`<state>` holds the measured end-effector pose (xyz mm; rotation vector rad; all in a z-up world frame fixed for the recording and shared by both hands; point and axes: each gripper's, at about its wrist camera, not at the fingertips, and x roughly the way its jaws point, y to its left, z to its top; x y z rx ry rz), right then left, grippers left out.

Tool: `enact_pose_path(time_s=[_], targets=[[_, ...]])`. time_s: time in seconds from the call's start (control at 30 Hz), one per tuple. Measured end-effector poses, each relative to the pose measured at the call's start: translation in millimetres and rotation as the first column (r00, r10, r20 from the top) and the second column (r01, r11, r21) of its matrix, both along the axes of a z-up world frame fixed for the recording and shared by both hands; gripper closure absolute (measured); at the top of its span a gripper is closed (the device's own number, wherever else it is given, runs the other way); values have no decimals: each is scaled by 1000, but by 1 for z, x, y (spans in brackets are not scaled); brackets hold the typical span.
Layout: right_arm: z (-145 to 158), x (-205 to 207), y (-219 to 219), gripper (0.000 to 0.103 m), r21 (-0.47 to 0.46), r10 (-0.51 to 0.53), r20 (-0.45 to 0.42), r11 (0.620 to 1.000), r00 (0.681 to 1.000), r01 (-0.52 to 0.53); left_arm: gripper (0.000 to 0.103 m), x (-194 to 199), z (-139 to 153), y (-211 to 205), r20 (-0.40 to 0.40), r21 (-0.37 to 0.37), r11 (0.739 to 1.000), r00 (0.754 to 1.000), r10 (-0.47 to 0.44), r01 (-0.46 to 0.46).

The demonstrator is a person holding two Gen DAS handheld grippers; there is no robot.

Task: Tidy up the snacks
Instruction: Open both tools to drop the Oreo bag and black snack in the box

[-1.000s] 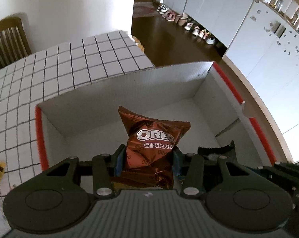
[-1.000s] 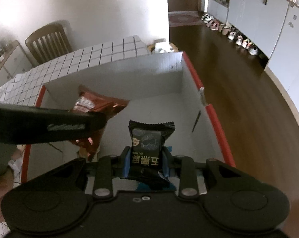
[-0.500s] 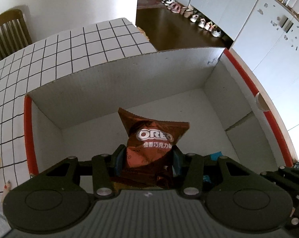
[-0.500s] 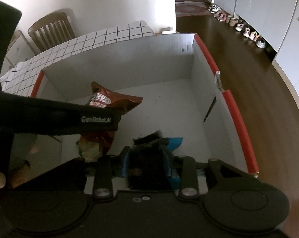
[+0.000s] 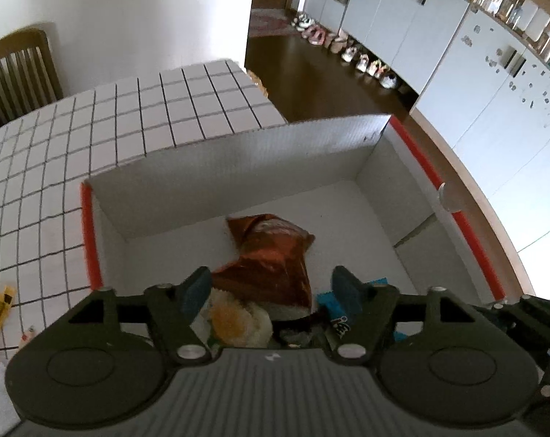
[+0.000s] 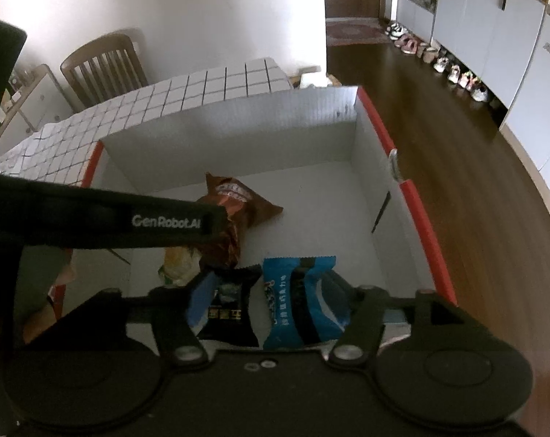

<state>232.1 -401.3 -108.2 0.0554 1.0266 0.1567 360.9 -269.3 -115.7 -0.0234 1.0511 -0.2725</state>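
My left gripper (image 5: 271,287) fills the lower half of its view, its 2 fingers spread wide with nothing between the pads. Below that gap the brown Oreo packet (image 5: 271,255) lies on the floor of the white cardboard box (image 5: 238,167), at frame centre. A packet with a yellow flower print (image 5: 238,322) lies touching the brown one's near end, and part of a blue packet (image 5: 329,300) shows just right of it.

My right gripper (image 6: 271,302) likewise has its 2 fingers apart, gripping nothing. Beneath it, in the lower centre of that view, a black packet (image 6: 229,306) and the blue packet (image 6: 300,302) lie side by side on the box floor; I cannot tell whether they touch.

The box has red edging (image 6: 420,225) along its 2 side rims. It stands on a white tablecloth with a black grid (image 5: 93,138), which runs to the upper left of both frames. A wooden chair (image 6: 103,65) stands against the white wall at upper left. At upper right are a dark wood floor (image 6: 457,138), white cabinets (image 5: 493,83) and a row of shoes (image 5: 348,51) at their foot.
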Motion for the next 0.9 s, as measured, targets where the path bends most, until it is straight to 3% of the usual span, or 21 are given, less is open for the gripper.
enact_pose_path(time_s=[0.2, 0.5, 0.9], targets=[[15, -10, 0, 34, 10, -8, 33, 1000, 999, 8, 29, -15, 18, 9, 37, -19, 1000, 999, -7, 8], [38, -31, 9, 14, 3, -10, 88, 1000, 996, 9, 24, -45, 44, 31, 108, -54, 998, 994, -4, 10], [69, -60, 31, 3, 8, 23, 156, 1000, 987, -25, 24, -87, 70, 78, 172, -77, 997, 985, 2, 11]])
